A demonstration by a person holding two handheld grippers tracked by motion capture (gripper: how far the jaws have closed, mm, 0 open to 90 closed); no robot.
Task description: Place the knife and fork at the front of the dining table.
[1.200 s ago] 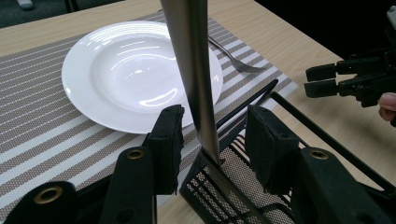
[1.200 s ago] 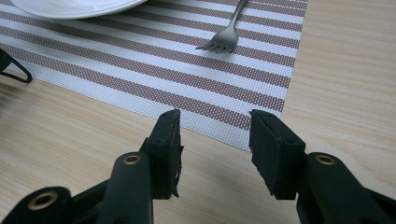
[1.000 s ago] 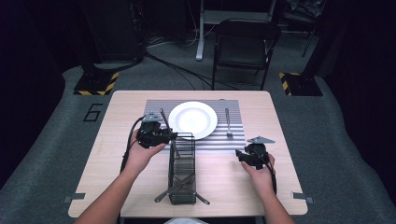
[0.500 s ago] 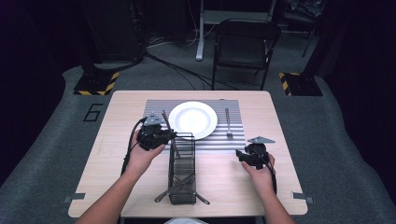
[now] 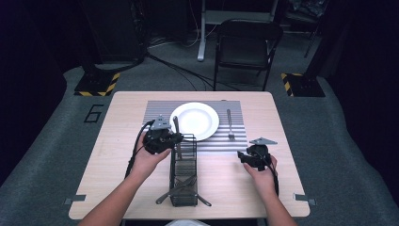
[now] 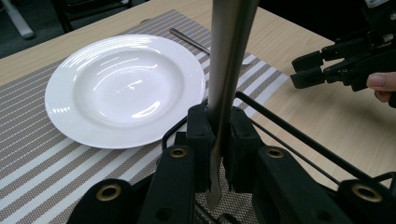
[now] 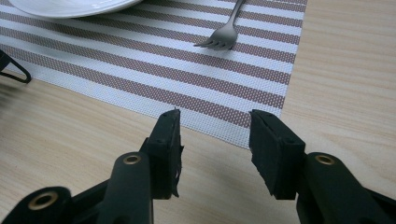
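Fork [image 5: 230, 125] already placed right of plate [image 5: 194, 121]; your left tool [image 6: 219, 151] just clamped the knife [image 6: 226, 70] in the caddy [image 5: 183, 174]. Right tool [image 7: 215, 144] apart, idle. Lift and place remain.

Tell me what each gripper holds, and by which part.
The left gripper is clamped on a metal utensil low on its flat handle, over the wire basket; its working end is out of view. The right gripper holds nothing.

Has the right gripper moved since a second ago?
No. The right gripper sits at the same spot, just below the placemat's lower right corner, jaws open.
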